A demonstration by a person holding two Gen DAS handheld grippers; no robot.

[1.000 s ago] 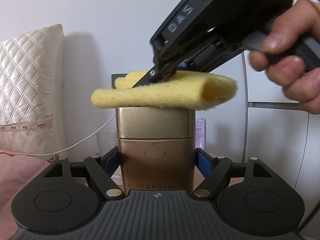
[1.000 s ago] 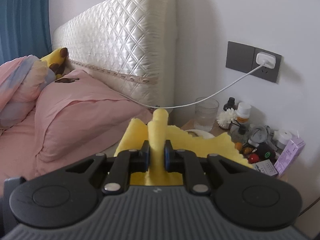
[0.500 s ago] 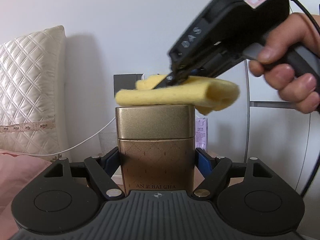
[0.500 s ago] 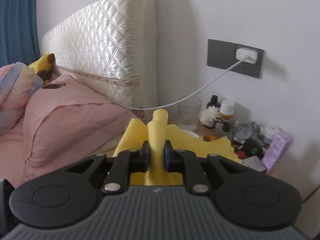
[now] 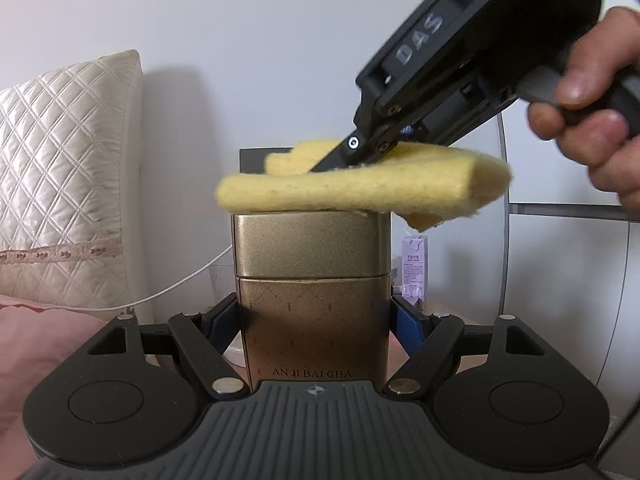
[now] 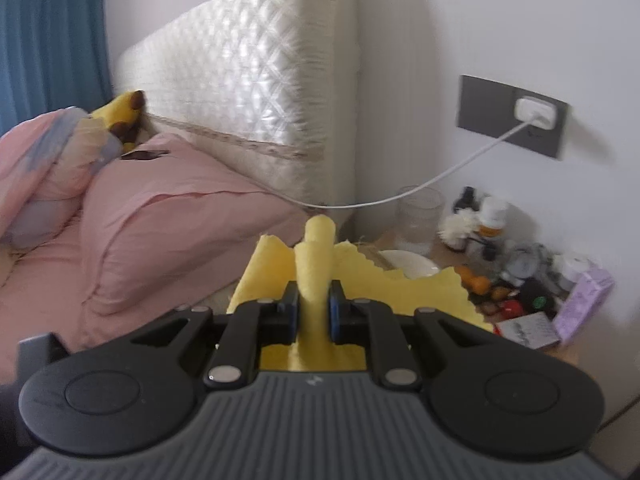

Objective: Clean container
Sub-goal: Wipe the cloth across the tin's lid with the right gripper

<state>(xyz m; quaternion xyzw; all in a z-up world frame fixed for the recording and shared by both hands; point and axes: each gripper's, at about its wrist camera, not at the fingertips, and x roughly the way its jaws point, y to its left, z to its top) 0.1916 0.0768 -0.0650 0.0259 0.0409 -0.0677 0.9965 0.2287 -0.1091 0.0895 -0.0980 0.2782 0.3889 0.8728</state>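
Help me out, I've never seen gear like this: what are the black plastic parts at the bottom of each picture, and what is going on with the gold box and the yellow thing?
Each black part is a hand-held two-finger gripper with a camera looking along its fingers. No robot: a person's hand holds one gripper. The left gripper is clamped on an upright gold tin. From above, the right gripper is pinched shut on a folded yellow cloth that lies across the tin's lid. Behind are a padded headboard, pink bedding and a cluttered bedside table with a glass and bottles.
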